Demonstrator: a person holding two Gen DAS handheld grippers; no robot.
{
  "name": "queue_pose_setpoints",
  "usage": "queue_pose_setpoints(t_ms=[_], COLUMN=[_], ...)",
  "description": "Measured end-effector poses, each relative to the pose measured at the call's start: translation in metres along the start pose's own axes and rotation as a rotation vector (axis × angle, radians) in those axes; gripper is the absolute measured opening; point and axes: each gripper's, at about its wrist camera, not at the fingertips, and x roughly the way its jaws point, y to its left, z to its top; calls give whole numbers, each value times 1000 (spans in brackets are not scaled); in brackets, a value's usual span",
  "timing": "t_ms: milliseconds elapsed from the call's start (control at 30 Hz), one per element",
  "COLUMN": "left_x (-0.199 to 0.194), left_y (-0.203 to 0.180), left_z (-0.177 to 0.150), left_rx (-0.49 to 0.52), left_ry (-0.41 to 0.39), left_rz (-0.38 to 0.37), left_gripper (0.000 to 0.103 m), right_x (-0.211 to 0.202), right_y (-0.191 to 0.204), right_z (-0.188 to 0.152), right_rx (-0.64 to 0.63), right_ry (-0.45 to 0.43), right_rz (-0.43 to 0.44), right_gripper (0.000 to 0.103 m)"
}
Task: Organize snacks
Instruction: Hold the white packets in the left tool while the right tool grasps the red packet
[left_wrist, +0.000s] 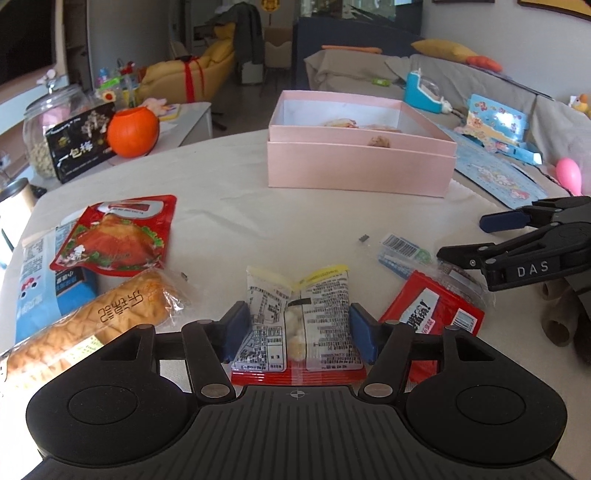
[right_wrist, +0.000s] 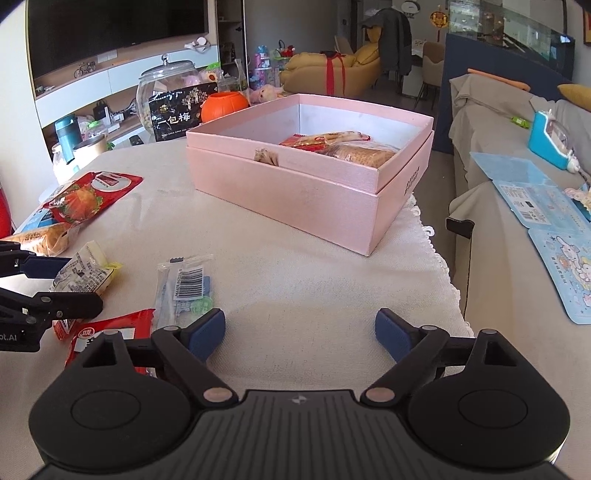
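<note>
My left gripper (left_wrist: 298, 328) has its blue pads against both sides of a white and yellow snack packet (left_wrist: 297, 317), which lies on the table; the packet also shows in the right wrist view (right_wrist: 85, 271). My right gripper (right_wrist: 300, 334) is open and empty above bare tablecloth. The pink box (right_wrist: 295, 199) stands ahead with several snacks (right_wrist: 343, 146) inside; it also shows in the left wrist view (left_wrist: 360, 168). A red chicken pouch (left_wrist: 112, 236), a bread roll (left_wrist: 92, 317), a red packet (left_wrist: 436, 314) and a clear barcode packet (right_wrist: 184, 286) lie on the table.
A glass jar (right_wrist: 162, 88), a black bag (right_wrist: 181, 114) and an orange pumpkin pot (right_wrist: 223, 105) stand beyond the table's far left. A grey sofa (right_wrist: 517, 206) with blue cards (right_wrist: 532, 199) runs along the right. The table's lace edge (right_wrist: 439, 258) is at right.
</note>
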Motion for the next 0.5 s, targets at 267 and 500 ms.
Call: queue_pose_setpoints(t_ms=[267, 500], left_x=[-11, -15], left_y=[21, 29], left_z=[-15, -20], left_rx=[-102, -163], left_ry=[-80, -102], left_rz=[-70, -76], left_gripper=[61, 59], right_x=[4, -2], right_y=[12, 54], right_z=[23, 23], right_rx=[29, -41], right_ry=[117, 104], right_rz=[54, 76], right_gripper=[86, 74])
